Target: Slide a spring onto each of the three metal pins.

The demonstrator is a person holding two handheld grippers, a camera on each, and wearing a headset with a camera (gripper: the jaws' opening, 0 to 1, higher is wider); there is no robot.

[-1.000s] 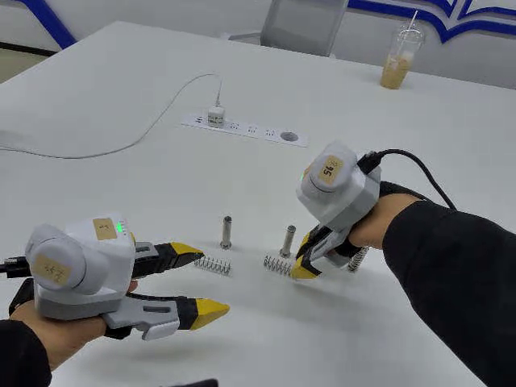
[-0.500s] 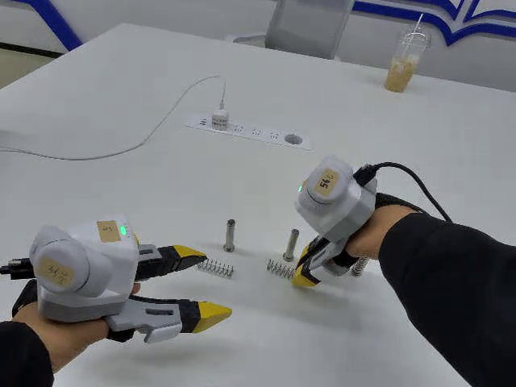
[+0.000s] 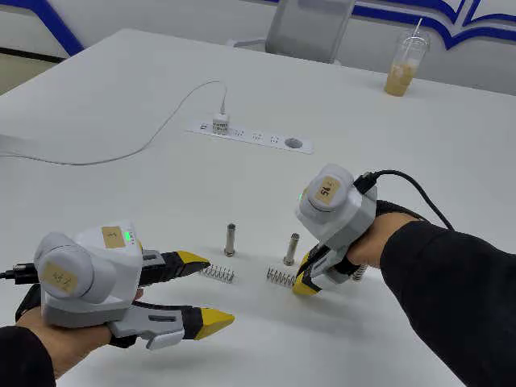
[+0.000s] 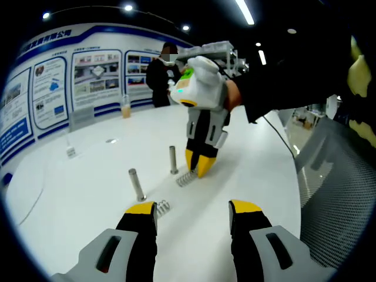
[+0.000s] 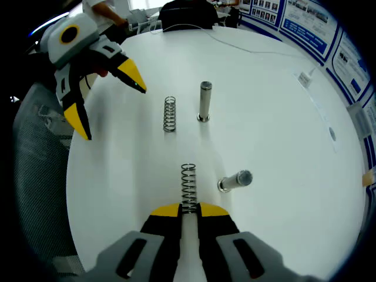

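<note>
Two upright metal pins (image 3: 230, 239) (image 3: 291, 249) stand on the white table. My right gripper (image 3: 305, 284) points down just in front of the right pin, shut on one end of a spring (image 3: 280, 277) that lies on the table. In the right gripper view the spring (image 5: 188, 187) runs out from the closed tips (image 5: 183, 209), beside a pin (image 5: 236, 180). A second spring (image 3: 216, 274) lies loose near the left pin. The left gripper (image 3: 208, 292) is open and holds nothing, its upper tip close to that spring (image 4: 163, 206). Another spring (image 3: 359, 272) peeks out behind the right hand.
A white power strip (image 3: 250, 135) with a plugged-in charger and cable lies further back. An iced drink cup (image 3: 401, 66) stands at the far edge, near a grey chair (image 3: 310, 28). A black cable trails from the right gripper.
The head camera has shifted a little. The right gripper has sunk slightly and stays over the spring's end. The left gripper has barely moved.
</note>
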